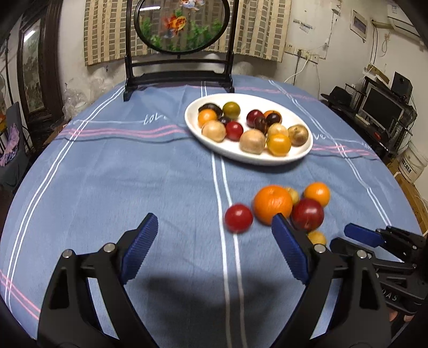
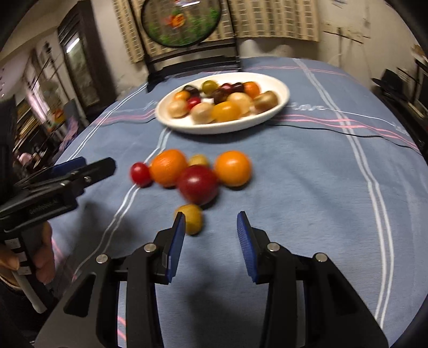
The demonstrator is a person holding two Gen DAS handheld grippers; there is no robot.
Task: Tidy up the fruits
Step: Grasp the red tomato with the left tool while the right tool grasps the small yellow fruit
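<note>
We see the left claw [image 1: 214, 227] spread wide over the blue striped cloth on the round counter [image 1: 133, 174], nothing between its ribbed blue pads. The right claw [image 2: 211, 222] stands partly open and also empty, its left pad just beside a small yellow fruit [image 2: 191, 218] without pressing it.

Just beyond both claws lies a loose cluster on the cloth: a small red round fruit [image 1: 238, 218] at the left, a big orange [image 1: 272, 204], a dark red plum-like fruit [image 1: 307, 214] and a smaller orange fruit [image 1: 317, 193] at the right.

Farther off sits a white oval plate [image 1: 248, 155] filled with mixed fruits. At the far edge stands a dark-framed round screen [image 1: 182, 25].
</note>
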